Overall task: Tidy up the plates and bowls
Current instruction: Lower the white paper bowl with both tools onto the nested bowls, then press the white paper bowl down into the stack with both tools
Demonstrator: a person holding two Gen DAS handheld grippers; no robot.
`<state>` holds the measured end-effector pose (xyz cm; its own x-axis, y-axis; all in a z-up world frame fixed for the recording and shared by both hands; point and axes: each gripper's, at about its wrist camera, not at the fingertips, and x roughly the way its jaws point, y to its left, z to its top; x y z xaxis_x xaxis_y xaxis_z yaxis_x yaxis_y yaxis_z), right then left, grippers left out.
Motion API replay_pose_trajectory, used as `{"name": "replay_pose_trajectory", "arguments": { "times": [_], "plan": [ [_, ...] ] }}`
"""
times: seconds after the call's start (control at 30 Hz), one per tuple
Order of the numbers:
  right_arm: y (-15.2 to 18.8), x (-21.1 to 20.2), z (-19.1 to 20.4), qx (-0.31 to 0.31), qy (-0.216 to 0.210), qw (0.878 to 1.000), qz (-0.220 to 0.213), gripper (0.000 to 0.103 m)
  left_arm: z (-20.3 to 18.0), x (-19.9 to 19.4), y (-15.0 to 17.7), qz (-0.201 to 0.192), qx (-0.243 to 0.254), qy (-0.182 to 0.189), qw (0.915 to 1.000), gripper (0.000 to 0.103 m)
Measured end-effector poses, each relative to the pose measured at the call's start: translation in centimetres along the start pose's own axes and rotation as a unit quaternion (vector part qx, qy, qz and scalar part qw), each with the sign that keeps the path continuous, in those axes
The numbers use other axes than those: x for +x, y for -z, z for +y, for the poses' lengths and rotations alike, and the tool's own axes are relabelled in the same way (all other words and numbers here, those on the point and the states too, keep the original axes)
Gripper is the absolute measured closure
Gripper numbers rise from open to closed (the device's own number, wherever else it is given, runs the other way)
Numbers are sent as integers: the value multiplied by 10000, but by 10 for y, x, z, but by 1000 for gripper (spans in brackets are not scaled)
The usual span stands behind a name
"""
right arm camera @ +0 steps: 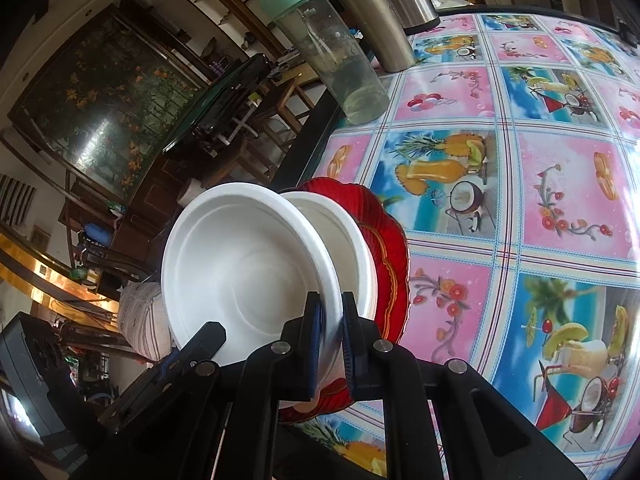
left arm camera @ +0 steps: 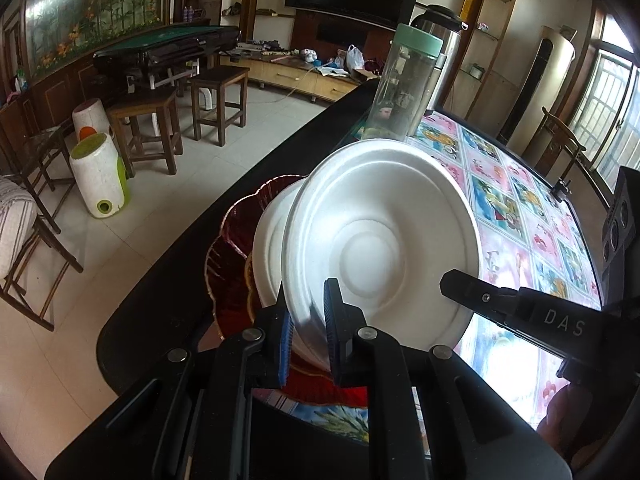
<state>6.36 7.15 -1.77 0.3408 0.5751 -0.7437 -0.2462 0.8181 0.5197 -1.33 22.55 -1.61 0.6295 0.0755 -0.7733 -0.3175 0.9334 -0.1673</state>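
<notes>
White foam: the top bowl (left arm camera: 380, 240) was tilted on edge above a second white bowl (left arm camera: 272, 240), which sat on a red plate (left arm camera: 236, 232) near the table's (left arm camera: 520, 216) dark edge. The left gripper (left arm camera: 310, 344) was pinched narrow on the top bowl's near rim, blue pads on either side of the foam.

The right camera showed the right gripper (right arm camera: 330, 348) clamped just as tightly on another part of the same rim, with the patterned cloth spreading wide to its right and a steel flask (right arm camera: 372, 20) just beside the clear bottle (right arm camera: 332, 52). The left camera showed only one finger (left arm camera: 460, 284) of the right gripper over the bowl. It alone took in the tiled floor and wooden stools (left arm camera: 216, 96) beyond the table.
</notes>
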Motion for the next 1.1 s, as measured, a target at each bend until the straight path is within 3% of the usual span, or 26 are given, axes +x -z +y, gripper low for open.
{"name": "replay_pose_trajectory", "arguments": {
  "times": [0.5,0.8,1.1],
  "plan": [
    [-15,15,4,195,127,9977,629,91,15,12,-18,661,-169,397,9969,91],
    [-17,15,7,215,223,9976,618,90,9,19,-24,806,85,203,9965,91],
    [-17,12,8,185,254,9971,700,90,0,15,-21,693,520,-104,9962,87]
  ]
}}
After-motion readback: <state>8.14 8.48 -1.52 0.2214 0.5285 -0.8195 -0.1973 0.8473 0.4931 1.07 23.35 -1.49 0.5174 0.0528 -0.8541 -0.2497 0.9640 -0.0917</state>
